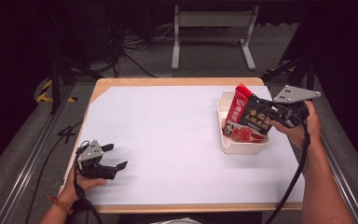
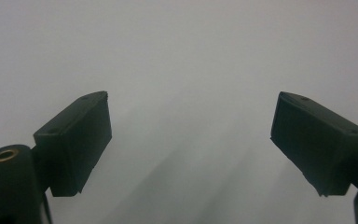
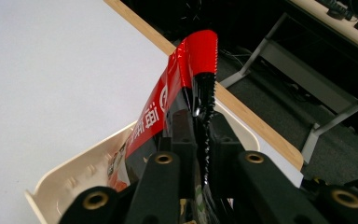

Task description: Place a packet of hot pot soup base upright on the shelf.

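Right claw: the right gripper (image 1: 260,113) sits at the far right side of the table, jaws clenched on the edge of a red and black snack packet (image 1: 246,120). In the right gripper view the two jaws are pressed together with the packet's crimped seam (image 3: 204,100) sandwiched between them.

Right hand: the right hand (image 1: 303,128) wraps the gripper body from behind, forearm coming in from the bottom right, and the cable (image 1: 294,179) trails down along the arm. The grey three-cornered plate (image 1: 294,94) sits on top.

Packet: held upright and a bit tilted, straight ahead of the right claw, with its lower end down inside a cream tray (image 1: 228,144). Can't tell if it's actually touching the tray floor.

Left claw: the left gripper (image 1: 116,157) is well apart from all that, at the near left corner, jaws spread wide and released, nothing between them. The left gripper view just has the plain white surface past the two black jaws.

Left hand: the left hand (image 1: 81,182) holds it low, resting on or just over the table, with a beaded bracelet (image 1: 58,204) on the wrist.

Surface: a white sheet (image 1: 168,140) covers a wooden table (image 1: 168,81), with the wood edge poking out around it.

Room: dark, grey floor, a white metal frame (image 1: 212,28) beyond the table and loose cables (image 1: 130,49) on the floor.
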